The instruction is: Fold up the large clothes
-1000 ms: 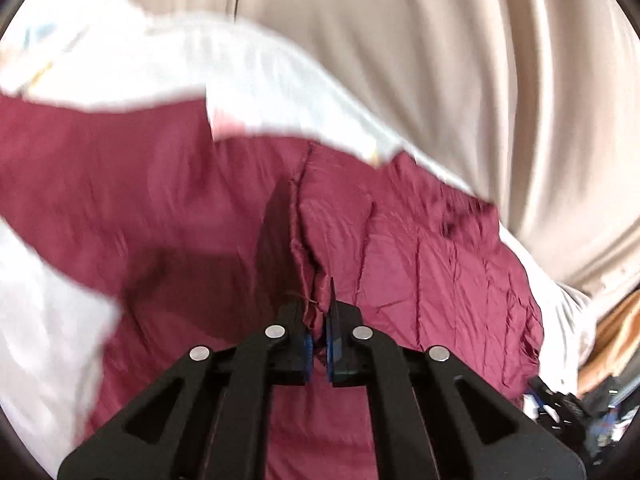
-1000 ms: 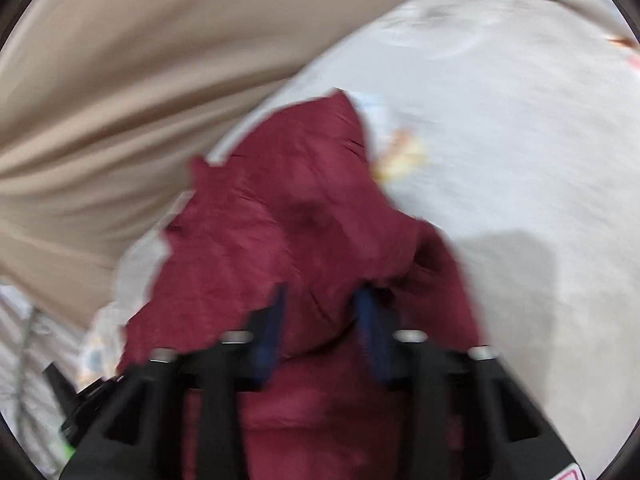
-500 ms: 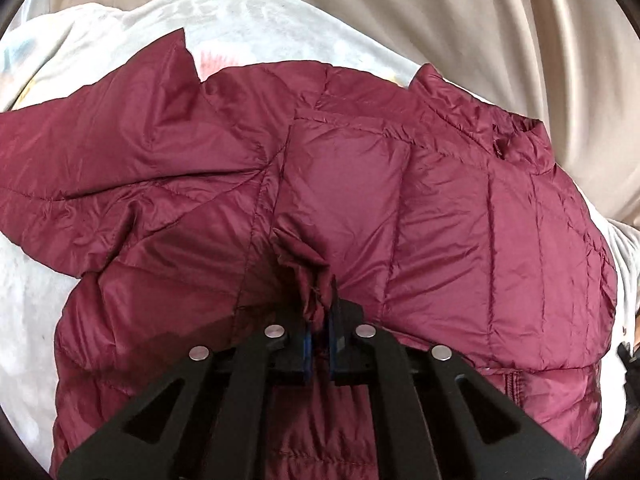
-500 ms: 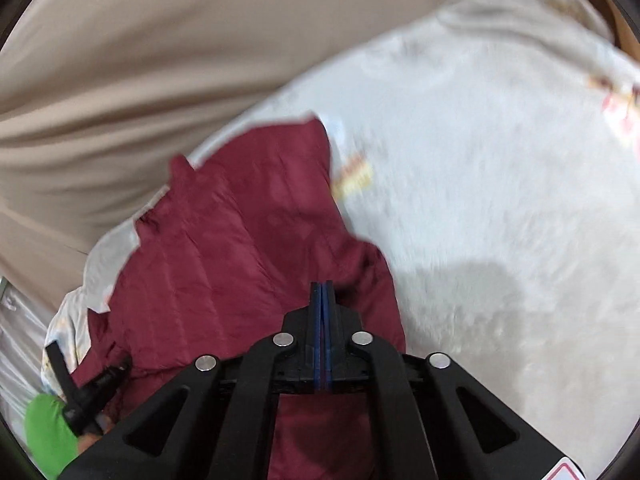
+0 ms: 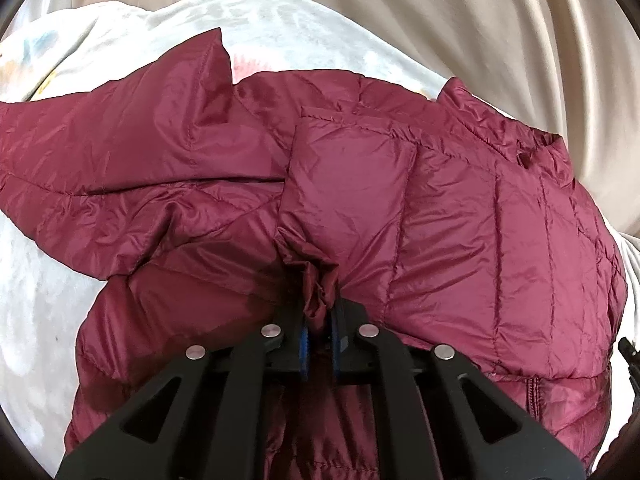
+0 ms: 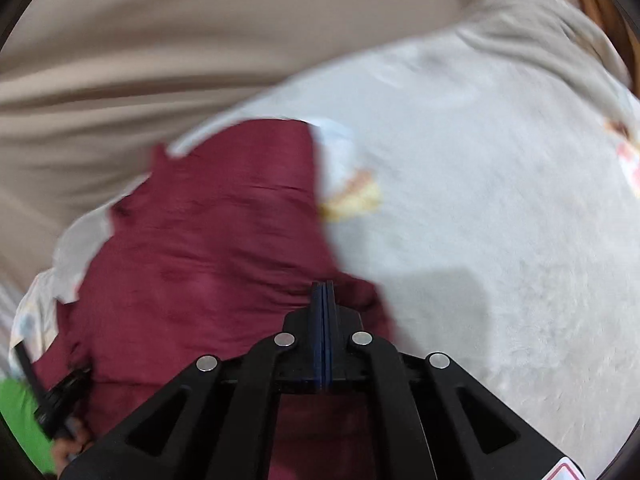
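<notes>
A maroon quilted puffer jacket [image 5: 460, 208] lies spread on a white blanket [image 5: 36, 300], one sleeve [image 5: 132, 152] stretched to the left. My left gripper [image 5: 320, 320] is shut on a bunched fold of the jacket at its near edge. In the right wrist view the jacket [image 6: 208, 248] is blurred and lies left of centre. My right gripper [image 6: 323, 292] is shut with its blue pads pressed together and nothing between them, just above the jacket's near right edge.
The white blanket [image 6: 500, 220] with faint colour prints covers the surface. Beige curtain folds [image 5: 480, 12] hang behind it. A green-sleeved hand holding the other gripper [image 6: 48, 404] shows at the lower left of the right wrist view.
The jacket has been laid out flat from a lifted, blurred state. My right gripper let go of the jacket and closed empty. My left gripper still holds its fold.
</notes>
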Motion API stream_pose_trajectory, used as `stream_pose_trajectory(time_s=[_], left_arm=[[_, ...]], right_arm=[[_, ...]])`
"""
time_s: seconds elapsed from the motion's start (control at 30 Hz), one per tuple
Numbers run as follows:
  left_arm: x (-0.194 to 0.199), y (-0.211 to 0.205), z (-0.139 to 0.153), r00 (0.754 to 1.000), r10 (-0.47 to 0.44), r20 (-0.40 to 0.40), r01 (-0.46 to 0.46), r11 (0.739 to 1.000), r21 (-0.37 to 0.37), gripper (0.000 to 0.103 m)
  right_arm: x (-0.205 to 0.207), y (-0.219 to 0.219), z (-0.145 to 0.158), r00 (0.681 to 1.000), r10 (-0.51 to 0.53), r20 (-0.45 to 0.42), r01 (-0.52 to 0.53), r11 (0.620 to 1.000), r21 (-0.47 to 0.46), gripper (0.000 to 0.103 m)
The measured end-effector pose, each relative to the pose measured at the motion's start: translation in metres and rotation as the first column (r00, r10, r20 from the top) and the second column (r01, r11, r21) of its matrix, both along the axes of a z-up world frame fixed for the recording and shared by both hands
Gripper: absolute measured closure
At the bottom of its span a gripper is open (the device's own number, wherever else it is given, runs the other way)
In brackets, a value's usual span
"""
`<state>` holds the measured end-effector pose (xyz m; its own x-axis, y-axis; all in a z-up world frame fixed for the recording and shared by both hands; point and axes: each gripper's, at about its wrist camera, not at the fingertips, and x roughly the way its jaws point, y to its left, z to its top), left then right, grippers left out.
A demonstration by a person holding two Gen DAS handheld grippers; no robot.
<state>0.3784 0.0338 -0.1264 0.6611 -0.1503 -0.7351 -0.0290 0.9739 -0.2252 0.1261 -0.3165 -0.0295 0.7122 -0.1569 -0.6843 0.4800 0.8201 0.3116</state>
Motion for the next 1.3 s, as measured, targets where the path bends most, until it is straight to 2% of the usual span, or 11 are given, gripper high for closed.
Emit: stream_pose_trajectory(time_s=[0.1,0.2,0.4,0.53,0.6,0.8,0.9,1.03,1.1,1.2,1.3], left_arm=[[-0.002,0.002,0.001,1.0,-0.003,0.002,0.003,1.0,-0.004,0.094],[-0.007,0.012,0.002,1.0,-0.007,0.006,0.007,0.999,-0.038,0.092],[-0.035,0.059,0.022,1.0,0.014,0.019,-0.013,0.996,-0.086,0.088],[-0.063,0.128,0.048,0.992,0.114,0.049,-0.111,0.992,-0.062,0.049],[-0.068,0.168,0.054,0.981,0.189,0.037,-0.186,0.981,-0.063,0.043],[-0.059,0.303,0.047,0.881,0.471,-0.045,-0.471,0.865,-0.172,0.039],[-0.043,0.346,0.039,0.814,0.579,-0.047,-0.579,0.802,-0.147,0.039],[-0.025,0.37,0.025,0.778,0.623,-0.081,-0.626,0.759,-0.177,0.039],[-0.013,0.376,0.021,0.778,0.622,-0.086,-0.624,0.752,-0.213,0.043],[0.013,0.371,0.023,0.837,0.54,-0.09,-0.544,0.801,-0.252,0.1],[0.018,0.344,0.062,0.883,0.47,0.02,-0.459,0.869,-0.184,0.101]], right_arm=[[0.025,0.001,-0.03,0.986,0.032,-0.163,-0.046,0.996,-0.079,0.103],[0.011,-0.027,-0.036,0.991,-0.073,-0.107,0.074,0.997,-0.002,0.103],[-0.018,-0.004,-0.01,0.973,-0.174,-0.152,0.157,0.981,-0.118,0.1],[-0.048,0.056,0.01,0.99,-0.051,-0.13,0.036,0.993,-0.117,0.097],[-0.065,0.094,0.008,0.989,0.024,-0.144,-0.04,0.993,-0.111,0.096],[-0.091,0.186,-0.007,0.971,0.159,-0.178,-0.165,0.986,-0.019,0.092],[-0.089,0.215,-0.016,0.963,0.178,-0.201,-0.176,0.984,0.027,0.088],[-0.086,0.241,-0.016,0.961,0.177,-0.214,-0.177,0.984,0.02,0.084],[-0.081,0.244,-0.016,0.961,0.172,-0.214,-0.17,0.985,0.027,0.083],[-0.081,0.246,-0.015,0.963,0.155,-0.219,-0.152,0.988,0.032,0.083],[-0.087,0.243,-0.013,0.966,0.145,-0.213,-0.141,0.989,0.036,0.082]])
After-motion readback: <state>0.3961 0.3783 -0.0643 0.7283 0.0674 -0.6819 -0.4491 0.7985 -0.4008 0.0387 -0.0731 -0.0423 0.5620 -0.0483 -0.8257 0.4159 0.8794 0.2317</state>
